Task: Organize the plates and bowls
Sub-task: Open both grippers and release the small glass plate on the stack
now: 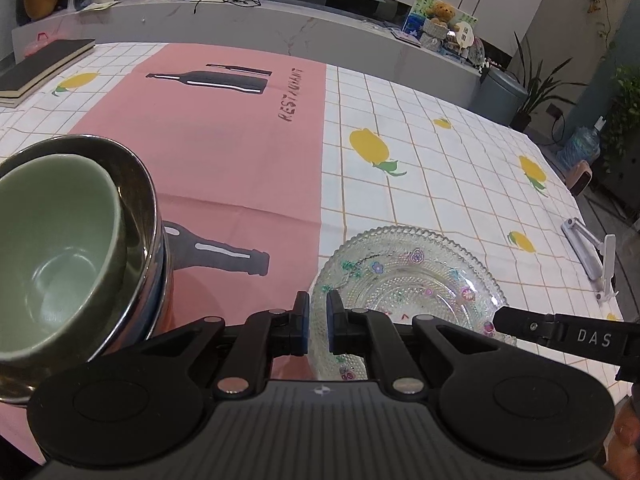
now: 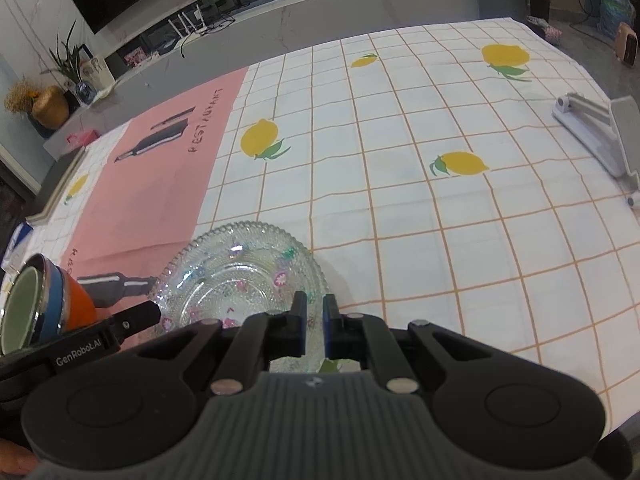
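Note:
A clear glass plate [image 1: 408,276] [image 2: 240,276] with painted flowers and a beaded rim is low over the tablecloth. My left gripper [image 1: 319,320] [image 2: 154,314] is shut on its left rim, which shows in the narrow gap between the pads. My right gripper [image 2: 314,314] [image 1: 500,320] is shut on the opposite rim. Left of the plate stands a stack of bowls: a green bowl [image 1: 52,248] [image 2: 20,312] sits inside a steel bowl [image 1: 136,184], with a blue bowl [image 2: 56,304] and an orange bowl [image 2: 78,308] beneath. I cannot tell whether the plate rests on the cloth.
A lemon-print and pink tablecloth [image 2: 400,208] covers the table. A white folding stand [image 2: 600,136] [image 1: 588,248] lies near the right edge. A dark book [image 1: 44,64] lies at the far left. A grey counter [image 1: 240,20] runs behind the table.

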Motion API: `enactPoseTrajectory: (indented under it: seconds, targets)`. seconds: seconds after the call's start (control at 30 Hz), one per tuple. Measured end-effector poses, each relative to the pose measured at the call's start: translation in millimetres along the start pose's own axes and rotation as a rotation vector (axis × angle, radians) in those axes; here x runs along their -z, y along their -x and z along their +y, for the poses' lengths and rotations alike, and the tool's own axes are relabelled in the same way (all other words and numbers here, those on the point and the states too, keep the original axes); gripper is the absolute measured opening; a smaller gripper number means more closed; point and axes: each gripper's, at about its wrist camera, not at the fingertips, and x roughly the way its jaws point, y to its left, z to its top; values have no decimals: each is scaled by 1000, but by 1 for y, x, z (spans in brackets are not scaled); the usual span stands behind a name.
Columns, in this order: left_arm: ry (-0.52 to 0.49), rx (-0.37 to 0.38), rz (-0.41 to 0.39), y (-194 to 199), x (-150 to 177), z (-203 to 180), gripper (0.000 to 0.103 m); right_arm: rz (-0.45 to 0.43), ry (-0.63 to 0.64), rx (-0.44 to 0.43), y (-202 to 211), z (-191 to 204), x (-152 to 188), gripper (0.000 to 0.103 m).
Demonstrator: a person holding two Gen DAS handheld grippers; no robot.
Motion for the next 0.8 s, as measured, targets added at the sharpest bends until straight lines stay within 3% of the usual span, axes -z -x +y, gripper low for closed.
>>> enactPoseTrajectory:
  seconds: [0.5,0.63,0.8]
  targets:
    - [29,8,-4,5,-3,5,12,-1,-41,-12,6,-12,1,9]
    - [37,18,-3,6,-4,6,13,13,-79,-46,5,-16,6,0]
    - [25,19,-15,9,-5,3,14,11,-72,-49,3,-12,7,0]
